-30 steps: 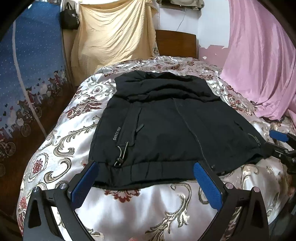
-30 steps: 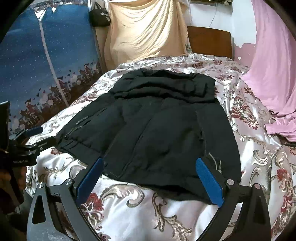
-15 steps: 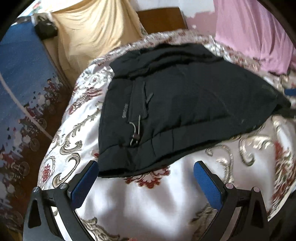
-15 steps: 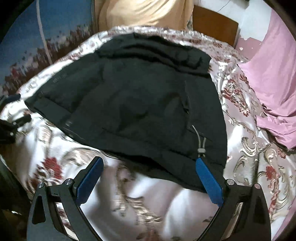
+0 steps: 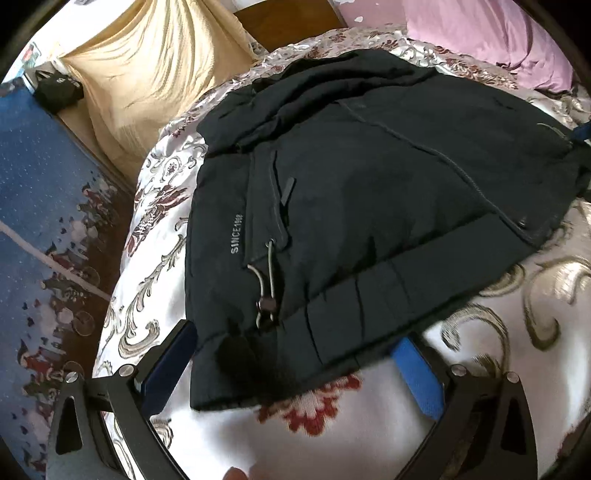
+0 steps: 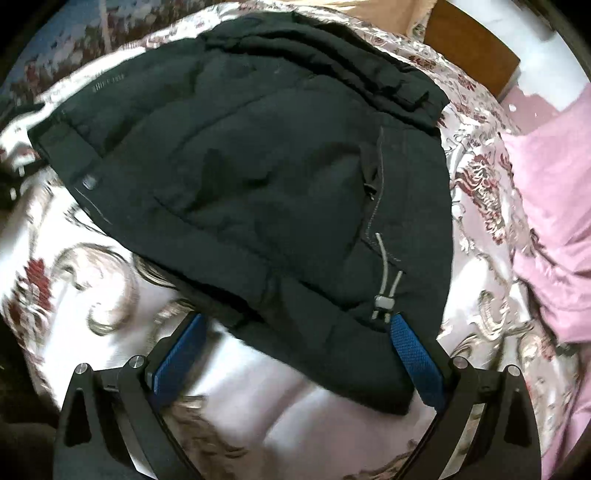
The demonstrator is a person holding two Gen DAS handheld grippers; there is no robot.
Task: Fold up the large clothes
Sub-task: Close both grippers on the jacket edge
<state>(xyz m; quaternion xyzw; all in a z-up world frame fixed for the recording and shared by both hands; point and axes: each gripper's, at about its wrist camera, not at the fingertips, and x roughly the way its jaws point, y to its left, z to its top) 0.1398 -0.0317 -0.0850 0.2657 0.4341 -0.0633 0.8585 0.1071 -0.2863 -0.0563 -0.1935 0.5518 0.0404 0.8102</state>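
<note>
A large black jacket [image 5: 362, 192] lies spread on the floral satin bedspread [image 5: 332, 435], with "SINCE 1988" printed near its left pocket and a grey drawcord at the hem. My left gripper [image 5: 291, 369] is open, its blue pads on either side of the jacket's near left hem corner. In the right wrist view the jacket [image 6: 258, 177] fills the middle. My right gripper [image 6: 295, 354] is open, its pads on either side of the near right hem corner, by the drawcord toggle [image 6: 384, 302]. Neither gripper holds the cloth.
A yellow cloth [image 5: 155, 74] hangs at the bed's head beside a wooden headboard [image 5: 291, 18]. A pink sheet [image 6: 554, 206] lies along the bed's right side. A blue patterned curtain [image 5: 40, 206] stands left of the bed.
Both grippers have moved down and forward to the jacket's near hem, each now with a hem corner between its open pads. The jacket has not moved.
</note>
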